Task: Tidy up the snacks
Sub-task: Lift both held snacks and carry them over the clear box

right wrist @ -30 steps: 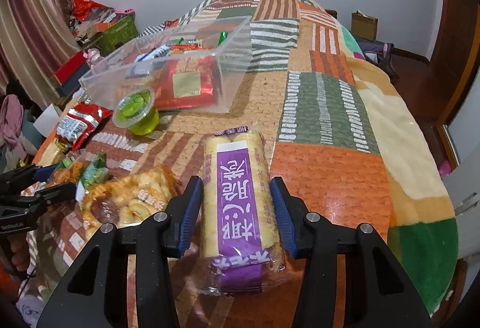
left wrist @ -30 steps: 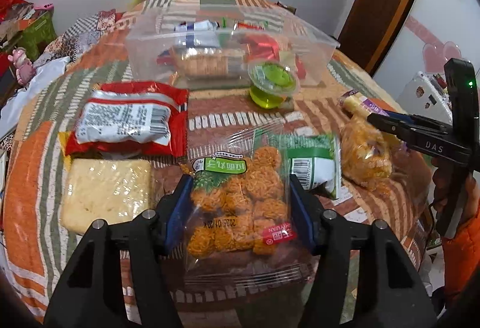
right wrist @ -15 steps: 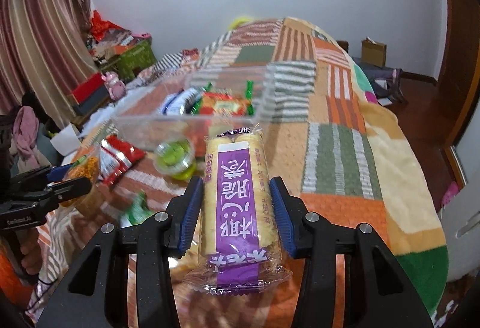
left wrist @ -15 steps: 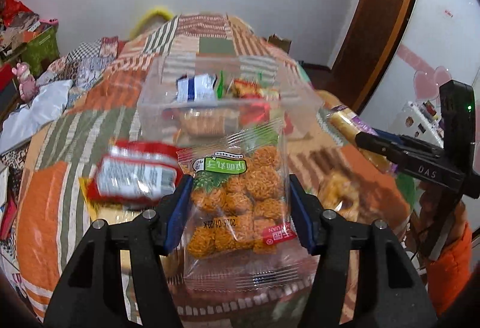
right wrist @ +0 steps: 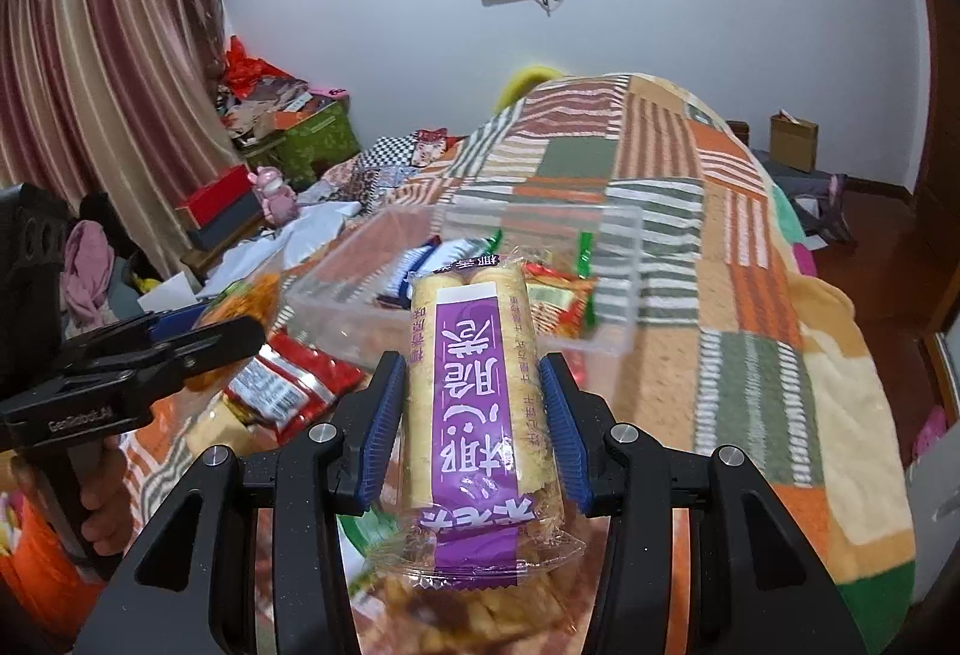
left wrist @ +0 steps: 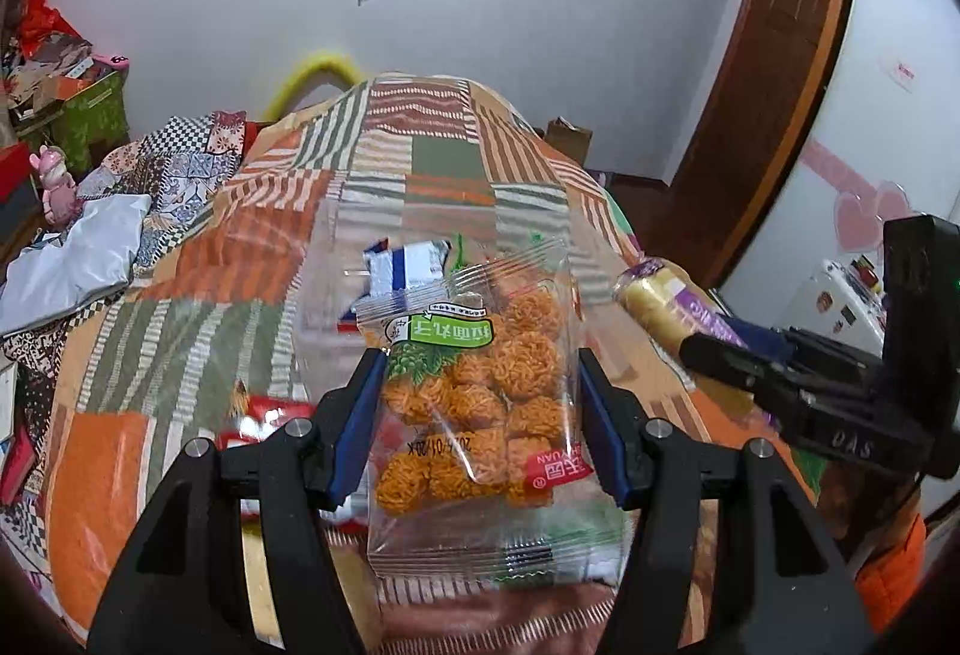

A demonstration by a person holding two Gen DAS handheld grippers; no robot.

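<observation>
My left gripper (left wrist: 477, 415) is shut on a clear bag of orange noodle balls (left wrist: 480, 403) and holds it up above the bed, in front of the clear plastic bin (left wrist: 327, 259). My right gripper (right wrist: 471, 427) is shut on a purple-labelled pack of rice crackers (right wrist: 474, 391), also lifted, just short of the bin (right wrist: 618, 283). The bin holds several wrapped snacks. Each gripper shows in the other's view: the right one with its pack (left wrist: 666, 307), the left one (right wrist: 150, 355) at the left.
A red snack packet (right wrist: 288, 385) and other snack bags lie on the patchwork blanket (right wrist: 750, 355) below the grippers. Boxes and clutter (right wrist: 288, 139) stand left of the bed. A door (left wrist: 768, 85) and a white fridge (left wrist: 840, 295) are at the right.
Both grippers have risen from the blanket with their packs and moved forward toward the bin. The views have tilted up, so the wall and screen show.
</observation>
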